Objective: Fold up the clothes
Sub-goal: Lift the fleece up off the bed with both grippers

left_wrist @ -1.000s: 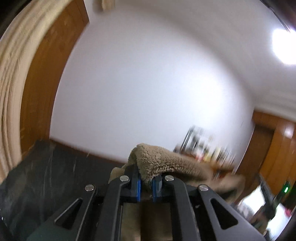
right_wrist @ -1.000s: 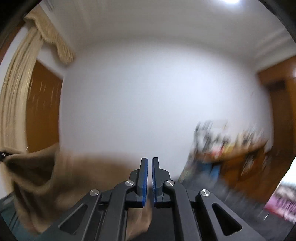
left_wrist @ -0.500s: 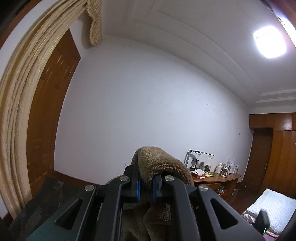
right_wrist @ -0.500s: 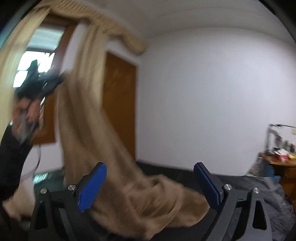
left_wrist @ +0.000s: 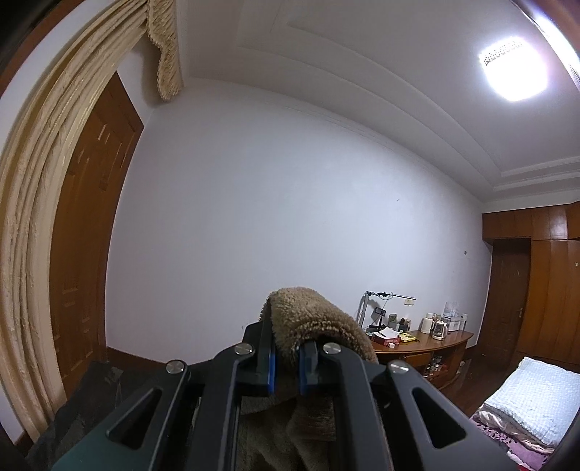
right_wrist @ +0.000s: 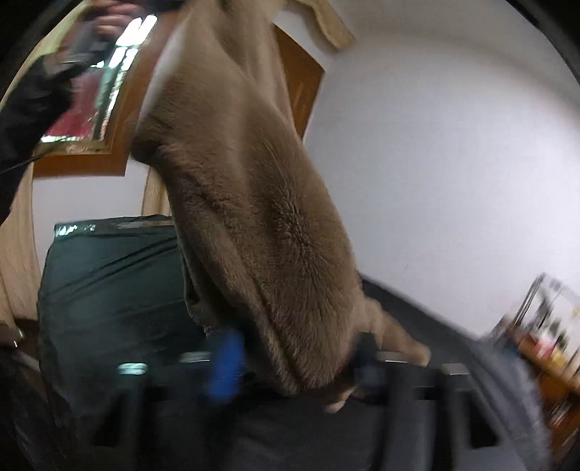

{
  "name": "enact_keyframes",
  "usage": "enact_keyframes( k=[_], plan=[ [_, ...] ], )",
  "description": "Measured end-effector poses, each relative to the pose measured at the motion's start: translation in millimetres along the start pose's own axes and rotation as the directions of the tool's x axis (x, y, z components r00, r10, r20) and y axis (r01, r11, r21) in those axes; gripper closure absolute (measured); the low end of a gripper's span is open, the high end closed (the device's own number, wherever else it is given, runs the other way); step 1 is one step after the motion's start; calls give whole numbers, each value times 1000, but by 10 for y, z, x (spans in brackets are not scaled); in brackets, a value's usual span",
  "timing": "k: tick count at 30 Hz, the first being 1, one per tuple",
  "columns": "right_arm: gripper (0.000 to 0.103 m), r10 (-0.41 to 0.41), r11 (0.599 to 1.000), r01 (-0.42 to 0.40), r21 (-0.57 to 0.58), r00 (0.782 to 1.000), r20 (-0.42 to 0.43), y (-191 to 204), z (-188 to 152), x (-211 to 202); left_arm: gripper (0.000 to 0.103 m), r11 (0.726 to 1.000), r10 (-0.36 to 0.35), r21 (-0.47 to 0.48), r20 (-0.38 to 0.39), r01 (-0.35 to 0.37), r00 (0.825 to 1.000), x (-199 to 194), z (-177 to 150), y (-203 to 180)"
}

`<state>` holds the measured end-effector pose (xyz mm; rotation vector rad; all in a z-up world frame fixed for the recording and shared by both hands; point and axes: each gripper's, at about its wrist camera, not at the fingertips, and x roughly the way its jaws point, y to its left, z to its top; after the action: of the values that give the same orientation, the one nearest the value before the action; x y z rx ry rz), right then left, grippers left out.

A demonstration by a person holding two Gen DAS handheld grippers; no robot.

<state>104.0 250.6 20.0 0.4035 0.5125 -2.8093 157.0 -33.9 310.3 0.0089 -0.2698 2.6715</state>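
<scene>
A brown fleece garment (left_wrist: pixel 311 319) is pinched at a fold by my left gripper (left_wrist: pixel 286 358), which is shut on it and held high and level. In the right wrist view the same garment (right_wrist: pixel 253 217) hangs down from the top left, where a person's hand (right_wrist: pixel 108 18) and black sleeve (right_wrist: pixel 29 101) hold it up. My right gripper (right_wrist: pixel 295 362) is at the garment's lower end. Its jaws are closing with the hanging fleece between them. The blue left pad (right_wrist: pixel 224 362) stands a little off the cloth. This view is blurred.
A dark covered surface (right_wrist: pixel 108 282) lies below the garment. Cream curtains (left_wrist: pixel 36 217) and a wooden door (left_wrist: pixel 87 235) stand at the left. A wooden desk (left_wrist: pixel 427 340) with kettles and a bed with a white quilt (left_wrist: pixel 525 398) are at the right.
The left gripper has risen with the fleece still in it. The right gripper went from shut and empty to wide open, swung down to the garment's lower end, and its jaws have narrowed.
</scene>
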Motion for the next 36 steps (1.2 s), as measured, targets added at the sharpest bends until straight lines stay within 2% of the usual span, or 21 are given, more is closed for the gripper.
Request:
enact_keyframes(
  k=[2,3,4,5,6,8,11,12,14,15,16,18,20,21,25,28,30,34,36],
  plan=[
    [88,-49,999,48,9,999,7,-54,54,38,93,1000,23,-4,4,-23,1000,-32,25,34],
    [90,-73,997,73,13,997,10,-82,81,58,93,999,33,-7,8,-33,999,-47,35,58],
    [90,-120,992,119,35,992,37,-166,155,0,93,999,36,-20,10,-35,999,-70,27,93],
    [90,-198,978,191,83,976,91,-326,293,-161,93,999,38,-33,13,-37,999,-93,18,128],
    [91,-283,955,265,134,949,141,-497,436,-329,93,998,38,-48,14,-37,999,-115,7,164],
    [91,-434,894,390,222,876,209,-809,697,-642,93,997,13,-81,6,-12,1000,-122,-42,240],
    [91,-626,775,534,338,725,287,-1193,1104,-1121,93,993,-44,-114,-27,40,999,-84,-217,301],
    [91,-661,747,560,359,684,309,-1246,1230,-1241,93,991,-64,-124,-46,58,997,-61,-305,307],
    [91,-704,710,592,382,619,349,-1287,1477,-1444,93,985,-102,-148,-94,88,990,16,-546,310],
    [91,-719,695,607,385,589,368,-1283,1603,-1524,93,982,-122,-160,-117,102,986,54,-667,311],
    [91,-726,687,622,375,570,385,-1241,1706,-1547,93,978,-141,-173,-141,116,980,94,-785,312],
    [91,-733,677,648,350,544,410,-1145,1840,-1516,93,969,-184,-199,-197,144,963,188,-1002,313],
    [91,-733,671,665,329,529,427,-1003,1952,-1564,89,964,-213,-211,-262,160,941,294,-1254,288],
    [91,-734,668,671,323,524,431,-949,1991,-1597,83,962,-227,-214,-295,167,928,345,-1379,269],
    [91,-746,653,684,325,507,432,-726,2086,-1657,39,950,-304,-196,-399,244,865,493,-1844,119],
    [90,-749,653,685,325,516,416,-817,2135,-1454,30,936,-352,-160,-449,314,821,555,-2110,-32],
    [90,-751,649,690,319,516,412,-792,2157,-1503,28,935,-349,-110,-461,337,816,583,-2193,-132],
    [90,-755,641,703,307,507,416,-758,2095,-1617,28,932,-341,-44,-442,359,830,644,-2201,-271],
    [90,-758,638,706,309,502,417,-763,2010,-1700,28,919,-376,-60,-434,390,819,720,-2180,-336]
  ],
)
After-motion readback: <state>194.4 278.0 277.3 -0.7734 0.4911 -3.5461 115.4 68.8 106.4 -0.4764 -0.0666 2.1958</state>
